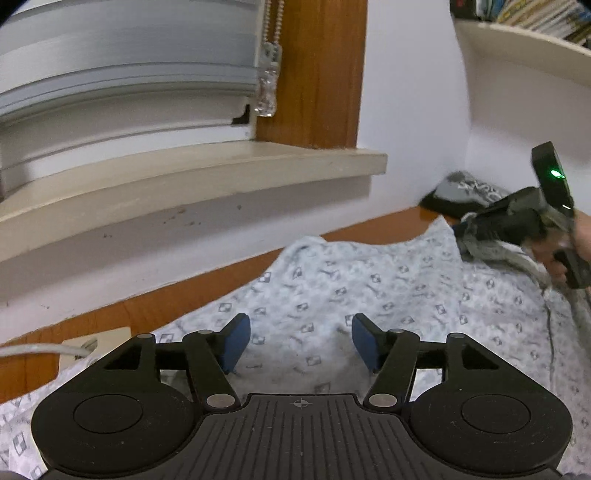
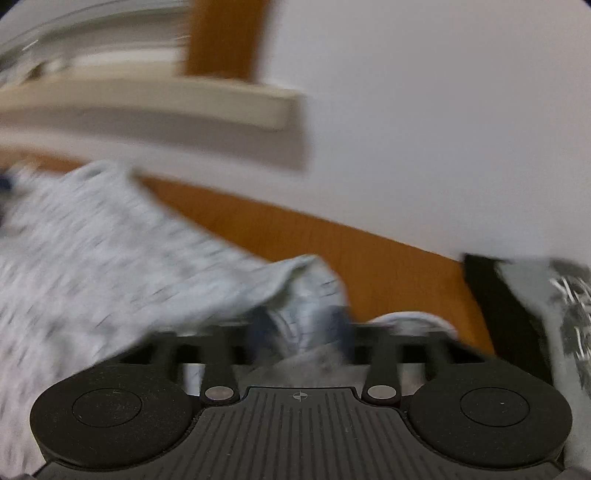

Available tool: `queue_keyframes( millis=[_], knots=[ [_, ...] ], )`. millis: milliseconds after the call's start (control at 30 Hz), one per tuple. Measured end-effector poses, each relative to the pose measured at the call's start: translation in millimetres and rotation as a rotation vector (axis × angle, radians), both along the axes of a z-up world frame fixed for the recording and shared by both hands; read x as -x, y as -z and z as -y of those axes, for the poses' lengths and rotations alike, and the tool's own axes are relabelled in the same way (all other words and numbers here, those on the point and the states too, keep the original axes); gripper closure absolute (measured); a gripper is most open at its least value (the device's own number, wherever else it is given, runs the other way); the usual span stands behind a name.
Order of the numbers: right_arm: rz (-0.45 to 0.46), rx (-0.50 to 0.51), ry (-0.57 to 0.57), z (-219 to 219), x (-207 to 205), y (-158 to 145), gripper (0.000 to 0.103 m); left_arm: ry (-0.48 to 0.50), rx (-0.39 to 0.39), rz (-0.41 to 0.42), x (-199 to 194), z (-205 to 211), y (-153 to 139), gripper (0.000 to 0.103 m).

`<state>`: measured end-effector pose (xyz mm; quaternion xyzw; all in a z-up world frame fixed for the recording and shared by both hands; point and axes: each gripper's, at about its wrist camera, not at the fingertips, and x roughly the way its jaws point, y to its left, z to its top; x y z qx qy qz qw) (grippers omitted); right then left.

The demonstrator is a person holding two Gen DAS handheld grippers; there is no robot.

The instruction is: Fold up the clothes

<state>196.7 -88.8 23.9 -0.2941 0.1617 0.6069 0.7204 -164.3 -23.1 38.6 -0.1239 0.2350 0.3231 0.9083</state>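
On the wooden tabletop [image 1: 155, 310], below the windowsill [image 1: 207, 166], lies a pale patterned garment [image 1: 369, 288], spread flat beside the wall. The left gripper [image 1: 301, 345] hovers over its near part with its blue pads [image 1: 236, 341] apart, nothing between them. The right gripper [image 2: 299, 330] pinches a bunched fold at the garment's far corner; this view is blurred. A folded grey and black garment [image 1: 465, 194] rests in the corner. A shelf [image 1: 524, 55] above holds books [image 1: 539, 16].
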Motion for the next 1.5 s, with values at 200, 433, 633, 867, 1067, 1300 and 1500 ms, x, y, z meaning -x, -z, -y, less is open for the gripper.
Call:
queue_keyframes(
  millis=[200, 433, 633, 867, 1067, 1300, 1500],
  knots=[
    [-0.065, -0.090, 0.277, 10, -58, -21, 0.100, 0.009, 0.036, 0.047, 8, -5, -1, 0.035],
    [-0.146, -0.024, 0.111, 35, -29, -20, 0.057, 0.031, -0.002, 0.013, 4, 2, -1, 0.029],
    [-0.058, 0.025, 0.102, 25, -7, -9, 0.055, 0.029, 0.012, 0.004, 4, -1, 1, 0.026],
    [-0.023, -0.054, 0.346, 60, -52, -33, 0.098, 0.033, 0.008, -0.011, 3, -1, 1, 0.025],
    [-0.039, -0.038, 0.426, 87, -66, -29, 0.072, 0.038, 0.002, -0.015, 2, -2, 1, 0.025],
    [-0.146, -0.160, 0.174, 94, 3, -29, 0.066, 0.002, 0.001, -0.016, 19, -4, -18, 0.025],
    [-0.167, -0.060, -0.022, 79, 61, -5, 0.065, -0.071, -0.029, -0.043, 73, -1, -46, 0.025]
  ],
)
